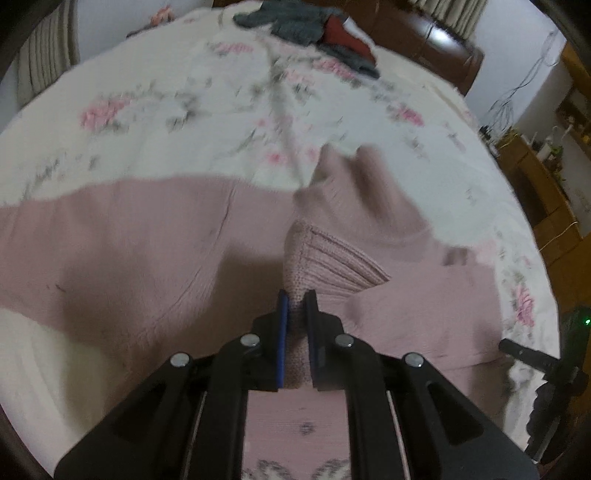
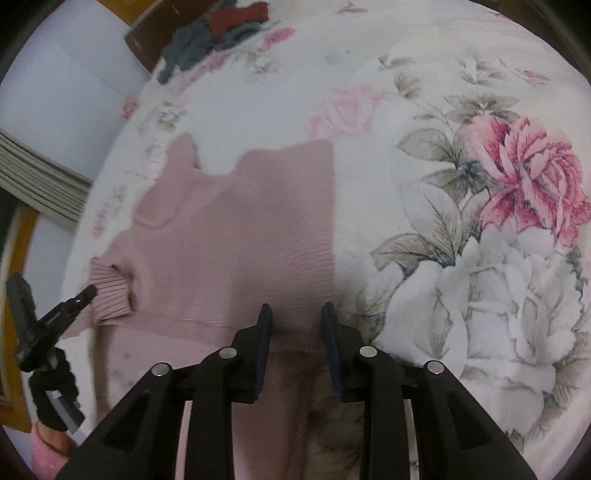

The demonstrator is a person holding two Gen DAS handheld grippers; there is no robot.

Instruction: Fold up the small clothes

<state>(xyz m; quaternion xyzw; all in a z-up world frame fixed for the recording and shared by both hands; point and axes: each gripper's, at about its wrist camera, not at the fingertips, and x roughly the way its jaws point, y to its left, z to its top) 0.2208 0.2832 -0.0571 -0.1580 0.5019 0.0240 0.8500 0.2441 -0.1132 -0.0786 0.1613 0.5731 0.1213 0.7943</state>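
Observation:
A small pink knitted sweater [image 1: 129, 251] lies spread on the floral bedsheet [image 1: 166, 122]. My left gripper [image 1: 297, 299] is shut on the ribbed cuff [image 1: 332, 266] of one sleeve, lifted a little over the sweater's body. In the right wrist view the same sweater [image 2: 240, 229] lies flat, with the cuff [image 2: 110, 295] at its left edge held by the left gripper [image 2: 86, 293]. My right gripper [image 2: 296, 312] is open just above the sweater's near edge, nothing between its fingers.
A heap of grey and red clothes [image 1: 306, 26] lies at the bed's far end, near a dark wooden headboard [image 1: 436, 40]. Wooden furniture [image 1: 546, 192] stands beyond the bed's right side. A large rose print [image 2: 524, 173] covers the sheet right of the sweater.

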